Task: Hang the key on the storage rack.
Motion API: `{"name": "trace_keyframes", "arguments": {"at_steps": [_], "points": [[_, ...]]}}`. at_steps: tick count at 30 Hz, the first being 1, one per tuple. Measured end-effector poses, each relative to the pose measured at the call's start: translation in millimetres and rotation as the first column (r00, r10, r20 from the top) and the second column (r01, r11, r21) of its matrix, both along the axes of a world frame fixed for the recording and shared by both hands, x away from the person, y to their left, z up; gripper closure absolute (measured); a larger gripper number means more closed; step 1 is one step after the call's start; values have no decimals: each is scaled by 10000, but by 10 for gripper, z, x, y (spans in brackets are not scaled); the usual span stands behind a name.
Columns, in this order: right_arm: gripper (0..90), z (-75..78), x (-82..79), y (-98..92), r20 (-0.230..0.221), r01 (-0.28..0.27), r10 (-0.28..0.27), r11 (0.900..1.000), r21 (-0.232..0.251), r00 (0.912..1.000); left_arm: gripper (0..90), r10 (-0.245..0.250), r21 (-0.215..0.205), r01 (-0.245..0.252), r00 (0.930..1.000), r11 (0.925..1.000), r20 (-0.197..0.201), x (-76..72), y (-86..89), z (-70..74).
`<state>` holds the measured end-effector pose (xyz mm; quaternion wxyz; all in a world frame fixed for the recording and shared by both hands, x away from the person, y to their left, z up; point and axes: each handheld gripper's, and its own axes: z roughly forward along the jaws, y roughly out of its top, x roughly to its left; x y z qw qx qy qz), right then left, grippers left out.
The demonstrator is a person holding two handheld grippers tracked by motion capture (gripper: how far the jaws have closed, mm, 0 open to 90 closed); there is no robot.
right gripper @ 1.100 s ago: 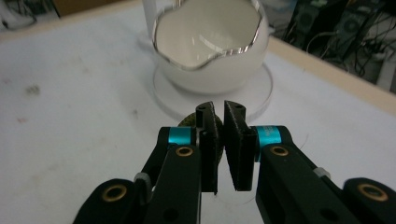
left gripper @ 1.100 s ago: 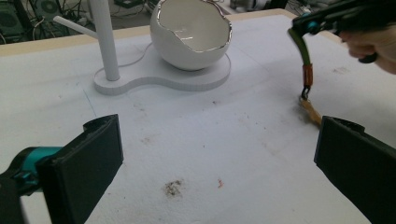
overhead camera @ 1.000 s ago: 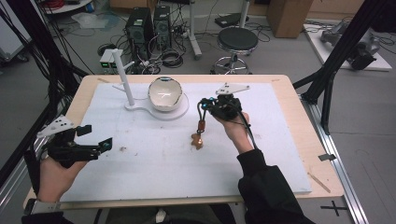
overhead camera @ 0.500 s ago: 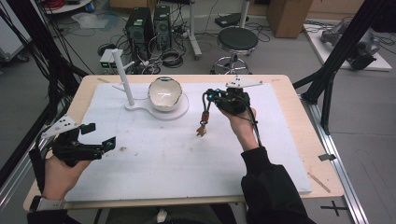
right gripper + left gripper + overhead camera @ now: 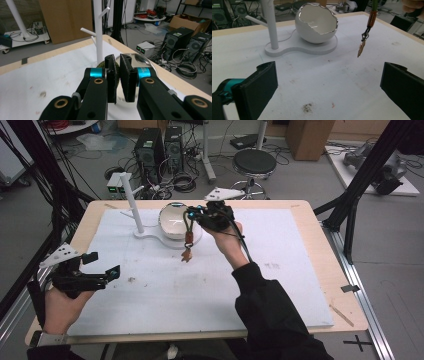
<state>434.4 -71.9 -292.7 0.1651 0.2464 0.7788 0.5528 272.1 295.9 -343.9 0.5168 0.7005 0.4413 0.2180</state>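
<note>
My right gripper [image 5: 193,214] is shut on a green cord [image 5: 188,226] from which a brown clasp and a small metal pendant [image 5: 187,254] hang just above the white mat. It hovers beside the white eggshell-shaped bowl [image 5: 173,221]. In the right gripper view the jaws [image 5: 117,75] pinch the cord [image 5: 103,64], with the white branched post [image 5: 99,30] behind. My left gripper [image 5: 102,265] rests open at the mat's left side. Ahead of its spread jaws [image 5: 328,85], the left gripper view takes in the bowl [image 5: 317,23], the post [image 5: 270,25] and the dangling pendant [image 5: 361,47].
Bowl and post share one flat white base [image 5: 294,48] at the back of the white mat [image 5: 280,285]. The wooden table edge [image 5: 345,285] frames the mat. Beyond the table are a stool [image 5: 255,164], computer towers [image 5: 155,147] and cables on the floor.
My right gripper has carried the cord and pendant left and farther back, up to the bowl's side. The left gripper has barely moved.
</note>
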Motion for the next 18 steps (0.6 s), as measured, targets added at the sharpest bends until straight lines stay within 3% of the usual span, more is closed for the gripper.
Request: {"name": "trace_keyframes", "arguments": {"at_steps": [2, 3, 5, 6, 7, 10, 14, 18], "points": [[851, 33, 52, 183, -44, -122, 122, 9998, -152, 9999, 17, -23, -45, 23, 10000, 10000, -22, -20, 30, -30], [851, 33, 52, 183, -44, -122, 122, 9998, -152, 9999, 17, -75, -58, 75, 10000, 10000, -13, -30, 39, -35], [851, 59, 94, 413, 43, -384, 386, 9985, -382, 9992, 17, -194, -140, 194, 9998, 9997, 59, -62, 54, -34], [851, 59, 94, 413, 43, -384, 386, 9985, -382, 9992, 17, -175, -184, 177, 9998, 9997, 73, -77, 55, -30], [850, 55, 128, 578, 87, -614, 619, 9966, -541, 9980, 17, -154, -145, 155, 9998, 9998, 81, -90, 56, -25], [851, 23, 191, 806, -37, -901, 901, 9931, -746, 9959, 17, -127, -55, 128, 9999, 9999, 104, -109, 34, -24], [850, 16, 246, 1006, -195, -1099, 1087, 9909, -774, 9939, 17, -94, -16, 94, 9999, 10000, 64, -125, 14, -40], [851, 107, 309, 1279, -127, -1304, 1299, 9895, -621, 9914, 17, -31, 23, 31, 10000, 10000, -55, -160, 13, -70]]}}
